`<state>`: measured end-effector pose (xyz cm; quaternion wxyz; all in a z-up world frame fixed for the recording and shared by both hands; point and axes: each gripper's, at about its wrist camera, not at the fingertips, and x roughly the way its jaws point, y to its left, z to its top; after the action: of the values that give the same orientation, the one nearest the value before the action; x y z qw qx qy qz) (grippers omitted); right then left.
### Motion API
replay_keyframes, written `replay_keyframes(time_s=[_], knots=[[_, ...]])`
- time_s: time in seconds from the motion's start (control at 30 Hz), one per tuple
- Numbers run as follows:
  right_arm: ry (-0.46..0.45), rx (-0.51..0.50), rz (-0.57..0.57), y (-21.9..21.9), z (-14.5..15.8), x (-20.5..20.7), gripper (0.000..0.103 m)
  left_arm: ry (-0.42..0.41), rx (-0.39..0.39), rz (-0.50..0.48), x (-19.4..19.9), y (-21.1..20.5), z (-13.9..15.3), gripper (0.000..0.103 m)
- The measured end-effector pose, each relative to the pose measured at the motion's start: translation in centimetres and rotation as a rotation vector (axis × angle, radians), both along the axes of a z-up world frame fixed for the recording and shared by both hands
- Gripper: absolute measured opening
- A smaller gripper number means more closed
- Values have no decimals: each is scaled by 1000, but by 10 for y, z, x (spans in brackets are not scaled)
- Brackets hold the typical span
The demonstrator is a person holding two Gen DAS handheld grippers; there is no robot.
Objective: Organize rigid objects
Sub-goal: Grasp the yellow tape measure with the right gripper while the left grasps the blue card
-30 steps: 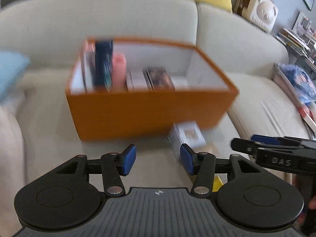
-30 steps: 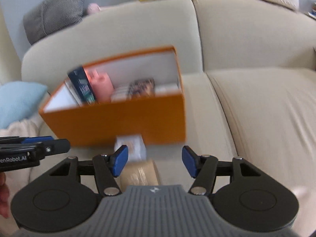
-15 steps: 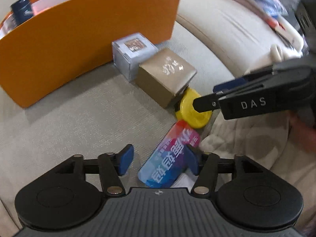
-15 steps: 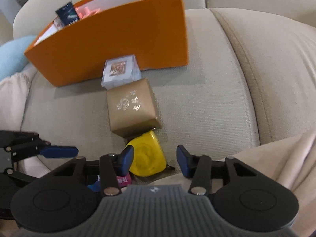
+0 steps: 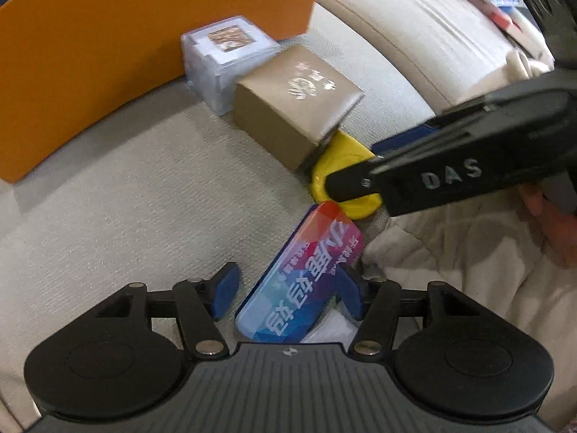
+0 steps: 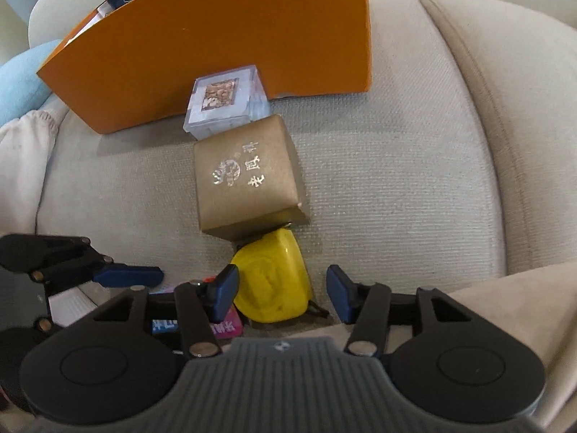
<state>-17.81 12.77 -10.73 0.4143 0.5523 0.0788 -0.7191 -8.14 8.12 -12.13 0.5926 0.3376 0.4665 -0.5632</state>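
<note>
The colourful tin lies on the beige sofa seat between my left gripper's closing, not yet gripping jaws. My right gripper, tilted down, opens around the yellow tape measure, beside the brown box and orange bin.

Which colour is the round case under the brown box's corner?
Yellow case; clearest in the right wrist view.

Soft, even daylight is filling both views, leaving only faint shadows under the orange box and brown box. Fisheye distortion is bending the orange box's edges. Motion blur is smearing the left view's upper edge; silver lettering is glinting.
</note>
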Motion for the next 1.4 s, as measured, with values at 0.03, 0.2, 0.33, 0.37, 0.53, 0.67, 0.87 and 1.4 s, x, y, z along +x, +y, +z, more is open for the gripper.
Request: replay_keyframes(time_s=[0.03,0.2,0.33,0.37,0.53,0.67,0.87,1.4], knots=[[-2,-4,4,-1,0,0,56,-17,1,-21,-4,1,1,65],[-32,-47,8,6,1,1,42,-14,-21,-18,-5,12,12,44],[-21,-70,-11,16,9,4,31,17,-43,-29,-3,27,28,31],[-26,-82,-16,18,11,4,27,55,-42,-59,-5,30,31,30],[-34,-107,-1,21,18,10,23,-4,-9,-140,-25,34,29,30],[-40,-110,0,19,16,8,23,-42,-1,-151,-32,30,22,30],[-106,-147,-25,14,4,4,27,-60,10,-146,-34,27,15,28],[-135,-213,-56,20,9,4,20,66,-25,207,13,72,44,15]])
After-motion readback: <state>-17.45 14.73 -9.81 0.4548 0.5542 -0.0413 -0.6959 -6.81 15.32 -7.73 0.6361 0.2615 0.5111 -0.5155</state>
